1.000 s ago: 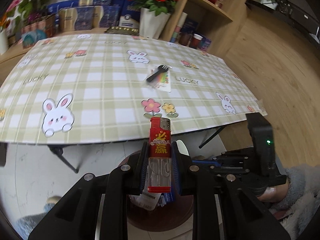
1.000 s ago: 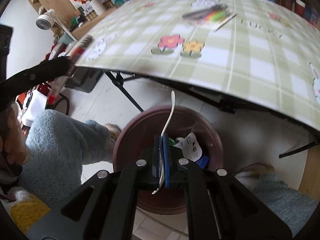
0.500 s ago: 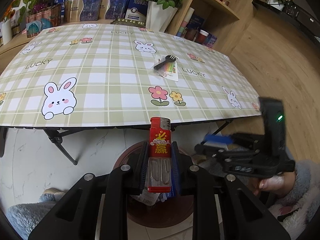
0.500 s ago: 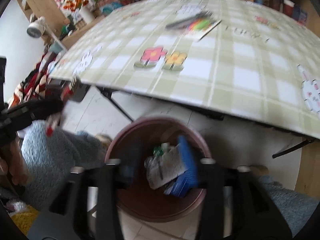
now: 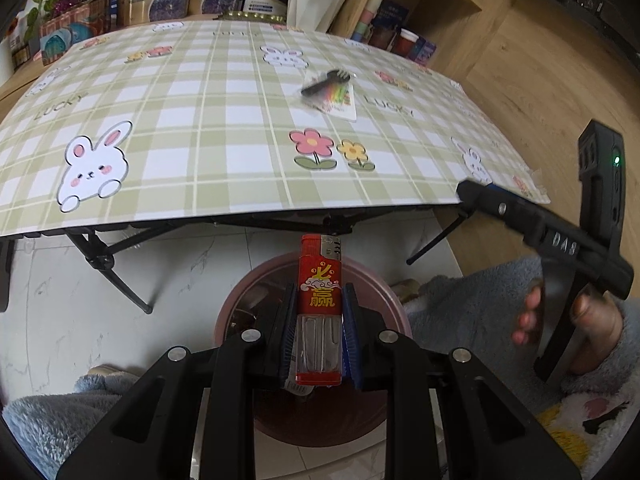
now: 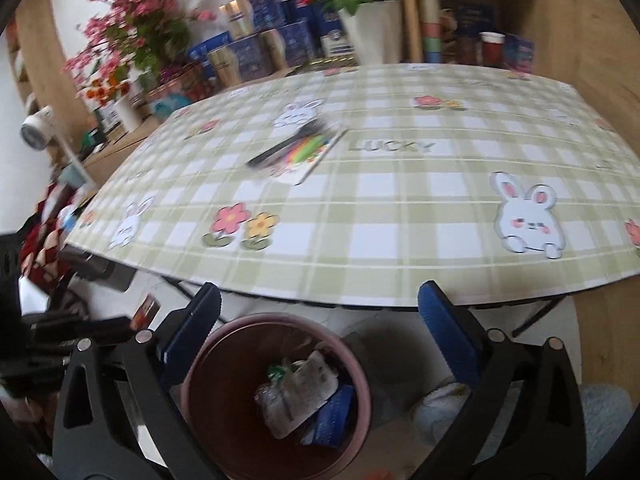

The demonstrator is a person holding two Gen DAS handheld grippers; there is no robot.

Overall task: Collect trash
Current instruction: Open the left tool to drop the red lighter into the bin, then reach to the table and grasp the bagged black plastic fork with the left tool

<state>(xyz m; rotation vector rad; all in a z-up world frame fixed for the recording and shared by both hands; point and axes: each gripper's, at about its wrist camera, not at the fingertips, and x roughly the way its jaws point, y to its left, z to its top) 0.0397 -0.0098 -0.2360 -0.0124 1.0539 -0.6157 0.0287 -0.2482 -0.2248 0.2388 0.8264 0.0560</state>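
Lighter (image 5: 320,304) clamped lengthwise in left hand-held gripper (image 5: 318,330), nozzle forward; right hand-held gripper (image 6: 320,336) gapes empty.

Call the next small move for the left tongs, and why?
Probably open the left tongs and drop the red lighter. It is clamped between the pads, directly above the pink bin, which already holds trash. The right tongs stand open and empty.

the right gripper (image 6: 320,320) has just been opening, with nothing between its jaws. below it stands a pink bin (image 6: 276,396) holding wrappers (image 6: 298,392), beside the checked table (image 6: 400,208).
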